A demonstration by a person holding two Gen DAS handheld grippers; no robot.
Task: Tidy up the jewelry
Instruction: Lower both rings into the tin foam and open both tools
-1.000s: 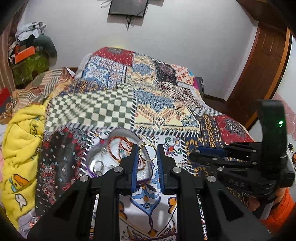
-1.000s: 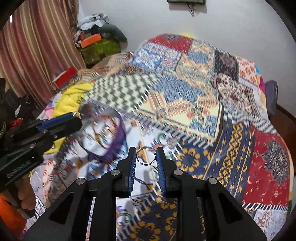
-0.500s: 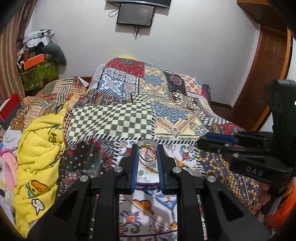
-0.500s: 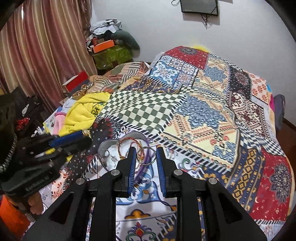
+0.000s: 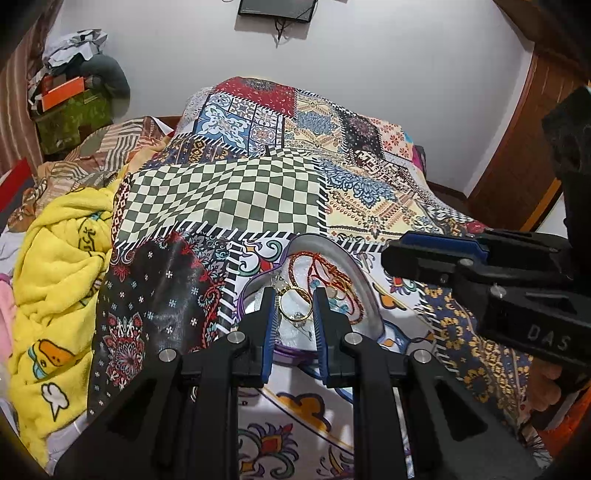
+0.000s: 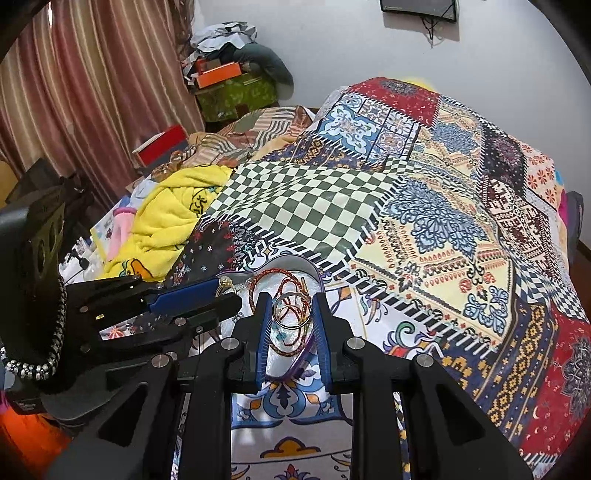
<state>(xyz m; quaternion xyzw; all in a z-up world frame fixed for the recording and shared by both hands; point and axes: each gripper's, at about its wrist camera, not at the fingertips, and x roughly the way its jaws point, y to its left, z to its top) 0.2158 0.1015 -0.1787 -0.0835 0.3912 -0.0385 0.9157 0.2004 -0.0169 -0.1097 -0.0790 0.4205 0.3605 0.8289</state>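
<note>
The left tool (image 5: 294, 314) is clamped on a gold ring (image 5: 294, 303), which stands upright between its blue pads (image 5: 270, 325) with both sides pressed. The right tool (image 6: 293, 314) grips a silver ring (image 6: 291, 310) the same way — a plain band, pinched edge to edge. Both tools hang over a shallow heart-shaped tray (image 5: 360, 280) with a purple rim, lying on the patchwork bedspread (image 5: 229, 195) near the foot of the bed.

In the tray sits a tangle of red braided cord bracelets (image 5: 321, 269) and some small beaded pieces I cannot tell apart. From the left tool's side, the tray lies straight ahead at 12 o'clock, just past the fingertips, and the right tool comes in from 3 o'clock, its tip near the tray's rim. From the right tool's side, the left tool reaches in from 9 o'clock with the gold ring at its tip, close to the tray's edge.

A crumpled yellow blanket (image 5: 55, 280) lies at about 9 o'clock from the tray, at the edge of the bedspread. Beyond it, at 10 o'clock — against the wall — a green box (image 6: 236, 94) carries an orange one and a heap of clothes. Striped curtains (image 6: 92, 85) hang on that side, and a dark screen (image 5: 277, 9) is mounted on the wall at 12 o'clock.
</note>
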